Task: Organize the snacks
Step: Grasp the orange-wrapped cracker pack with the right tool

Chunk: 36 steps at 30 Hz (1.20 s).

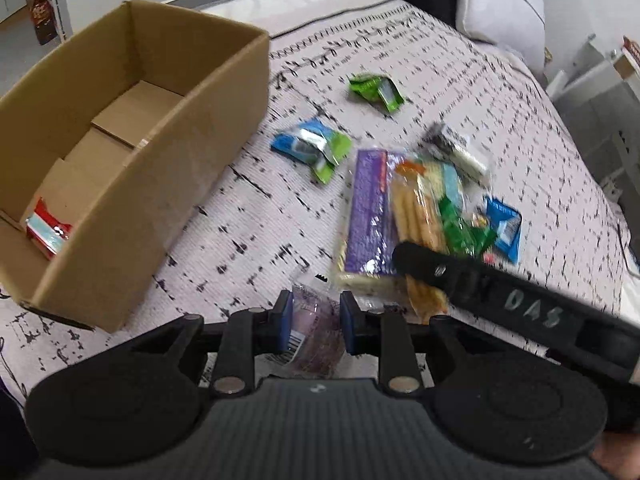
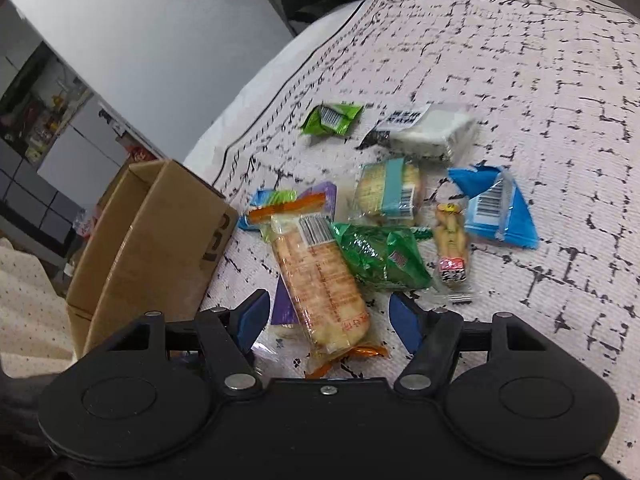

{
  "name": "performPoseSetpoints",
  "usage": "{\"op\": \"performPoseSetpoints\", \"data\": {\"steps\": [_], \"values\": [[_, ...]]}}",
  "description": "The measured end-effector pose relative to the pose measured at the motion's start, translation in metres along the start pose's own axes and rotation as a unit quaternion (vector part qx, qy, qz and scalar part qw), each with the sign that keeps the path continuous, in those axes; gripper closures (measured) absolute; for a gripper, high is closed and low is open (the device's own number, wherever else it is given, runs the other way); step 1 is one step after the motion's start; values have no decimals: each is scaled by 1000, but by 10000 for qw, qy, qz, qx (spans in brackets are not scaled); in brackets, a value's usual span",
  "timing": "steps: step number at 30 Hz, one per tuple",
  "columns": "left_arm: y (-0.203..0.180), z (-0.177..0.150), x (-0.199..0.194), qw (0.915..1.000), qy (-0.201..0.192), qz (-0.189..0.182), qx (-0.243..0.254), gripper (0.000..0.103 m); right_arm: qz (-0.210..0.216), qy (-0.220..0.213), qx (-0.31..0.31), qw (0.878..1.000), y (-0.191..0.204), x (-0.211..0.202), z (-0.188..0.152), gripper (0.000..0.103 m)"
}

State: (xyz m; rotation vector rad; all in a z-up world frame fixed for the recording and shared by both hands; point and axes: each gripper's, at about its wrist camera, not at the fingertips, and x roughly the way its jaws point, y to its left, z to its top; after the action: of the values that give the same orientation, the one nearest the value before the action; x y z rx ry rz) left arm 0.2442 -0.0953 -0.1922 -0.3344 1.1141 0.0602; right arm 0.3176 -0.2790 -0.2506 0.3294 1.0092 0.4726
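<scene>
Left wrist view: a purple-tinted clear packet [image 1: 316, 330] is clamped between the left gripper [image 1: 313, 326] fingers, above the bed [image 1: 248, 216], beside the cardboard box [image 1: 192, 152].
Right wrist view: right gripper [image 2: 326, 318] fingers are spread, straddling the orange-ended biscuit pack [image 2: 320, 284].
Box contents: one red packet [image 1: 47, 232].

Each black plastic hand-held gripper [image 1: 313, 326] [image 2: 324, 316] has blue finger pads [image 1: 285, 322], silver screws, round housings; one bears pale lettering "DAS".
</scene>
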Motion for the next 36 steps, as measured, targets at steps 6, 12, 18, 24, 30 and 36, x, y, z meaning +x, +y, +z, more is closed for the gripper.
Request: {"op": "performPoseSetpoints", "data": {"steps": [6, 12, 18, 24, 30, 36], "values": [[15, 5, -9, 9997, -143, -20, -201, 79, 51, 54, 74, 9999, 1, -2, -4, 69], [27, 12, -28, 9983, -368, -213, -399, 79, 15, -149, 138, 9998, 7, -19, -5, 69], [36, 17, -47, 9961, -646, -420, -441, 81, 34, -308, 206, 9993, 21, -37, -5, 69], [42, 23, -61, 9934, -824, -648, -468, 92, 8, -490, 84, 9988, 48, -48, -4, 69], [50, 28, -63, 9917, -796, -836, -560, 101, -101, -650, 54, 9978, 61, -55, -2, 69], [62, 25, -52, 9934, -425, -828, -668, 98, -253, -762, 118, 9967, 64, -62, -5, 69]]}}
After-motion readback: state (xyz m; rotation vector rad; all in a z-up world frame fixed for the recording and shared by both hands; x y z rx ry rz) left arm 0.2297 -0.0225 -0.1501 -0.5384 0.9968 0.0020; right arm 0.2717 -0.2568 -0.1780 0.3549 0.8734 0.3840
